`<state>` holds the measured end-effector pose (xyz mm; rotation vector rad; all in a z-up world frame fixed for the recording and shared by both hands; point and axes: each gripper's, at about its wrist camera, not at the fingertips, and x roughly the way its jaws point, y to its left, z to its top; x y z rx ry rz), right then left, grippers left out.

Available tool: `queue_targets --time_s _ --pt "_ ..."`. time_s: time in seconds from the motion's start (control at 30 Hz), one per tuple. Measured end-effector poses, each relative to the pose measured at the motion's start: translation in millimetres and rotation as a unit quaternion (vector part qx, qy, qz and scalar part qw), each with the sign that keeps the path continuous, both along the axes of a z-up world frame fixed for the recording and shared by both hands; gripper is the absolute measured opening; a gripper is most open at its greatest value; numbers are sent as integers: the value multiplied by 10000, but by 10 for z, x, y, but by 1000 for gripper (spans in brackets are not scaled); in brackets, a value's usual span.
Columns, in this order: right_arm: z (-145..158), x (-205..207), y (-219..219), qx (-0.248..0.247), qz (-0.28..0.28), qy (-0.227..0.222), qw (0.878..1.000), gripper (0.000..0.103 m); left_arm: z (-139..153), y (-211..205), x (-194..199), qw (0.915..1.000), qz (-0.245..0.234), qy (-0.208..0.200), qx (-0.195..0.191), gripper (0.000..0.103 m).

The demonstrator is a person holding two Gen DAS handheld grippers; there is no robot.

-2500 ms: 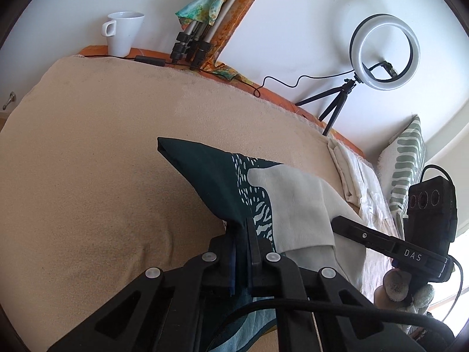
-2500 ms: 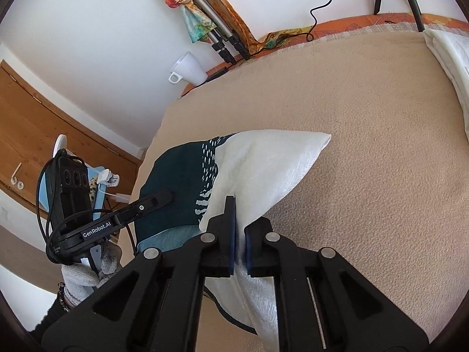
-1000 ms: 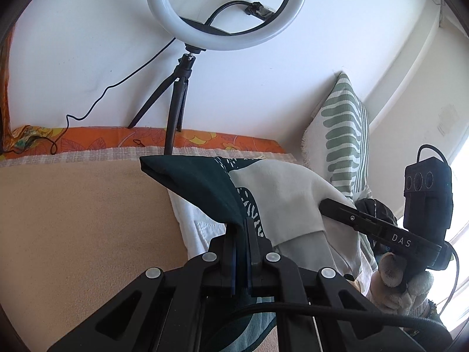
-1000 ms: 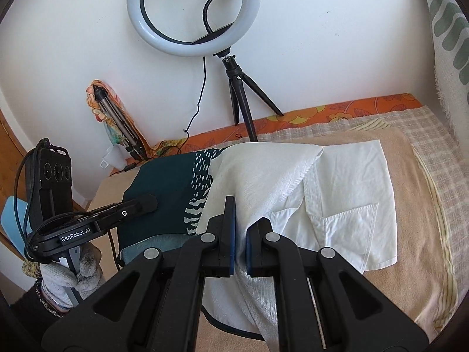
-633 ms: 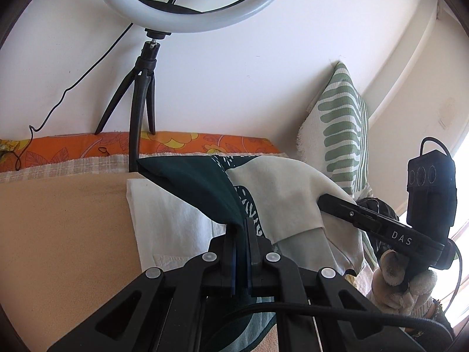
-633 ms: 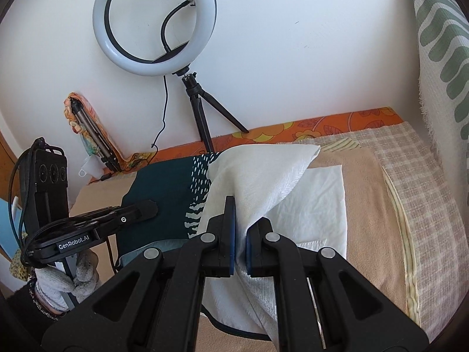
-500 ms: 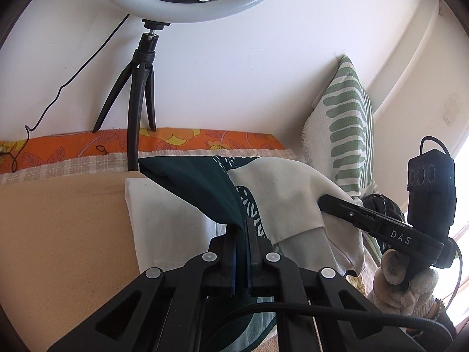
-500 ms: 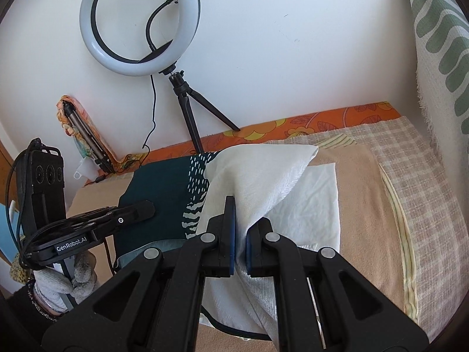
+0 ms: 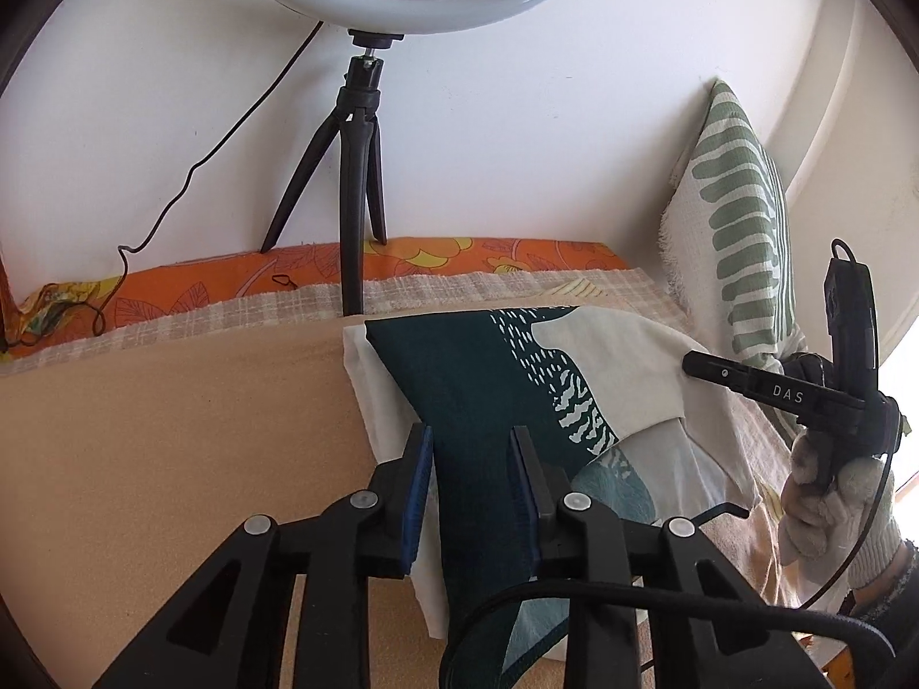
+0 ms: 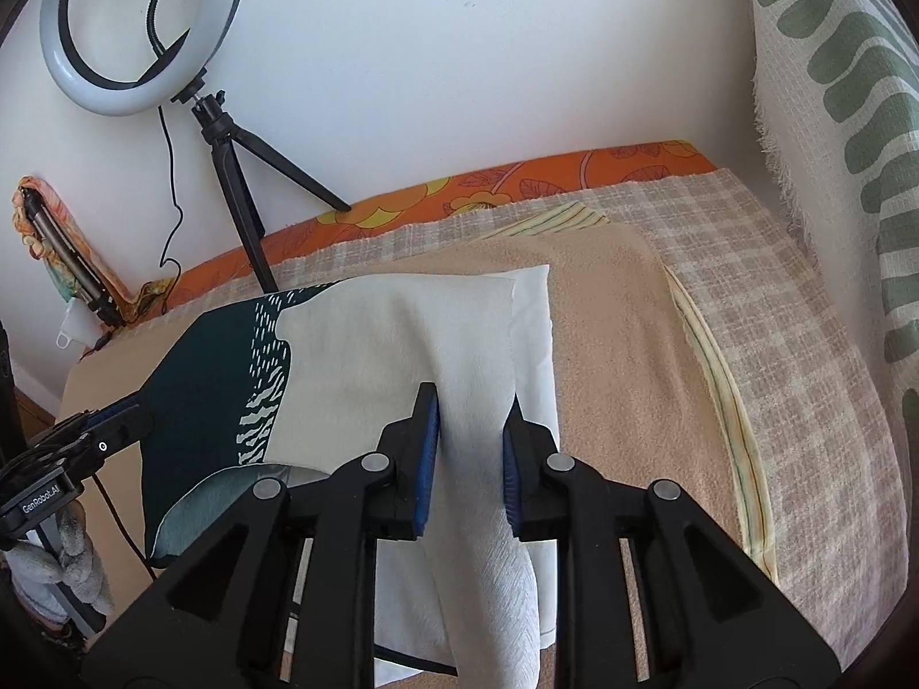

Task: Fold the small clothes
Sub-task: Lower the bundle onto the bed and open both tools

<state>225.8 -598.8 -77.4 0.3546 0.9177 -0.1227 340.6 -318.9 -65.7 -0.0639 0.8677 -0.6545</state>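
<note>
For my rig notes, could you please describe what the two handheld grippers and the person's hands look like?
Both the left gripper and the right gripper are matte black linkages with silver rivets and blue finger pads. A black cable loops over the left one. White lettering reads "DAS" and "GenRobot.AI". The hands wear light grey knit gloves.

Matt woven teal-and-cream patterned cloth [image 9: 494,384] is laid on smooth white folded fabric [image 10: 531,321]; a fuzzy beige blanket [image 9: 172,430] and glossy white plastic ring light [image 9: 402,6] are shown.
</note>
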Motion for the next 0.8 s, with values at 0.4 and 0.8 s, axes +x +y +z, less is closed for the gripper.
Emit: queue_targets --time_s 0.4,0.8 --pt "323 256 198 -155 256 -537 9981 24 26 -294 6 9988 -426 136 -185 28" --pt "-393 634 239 183 233 111 9995 24 -573 -497 53 9971 -446 477 395 28"
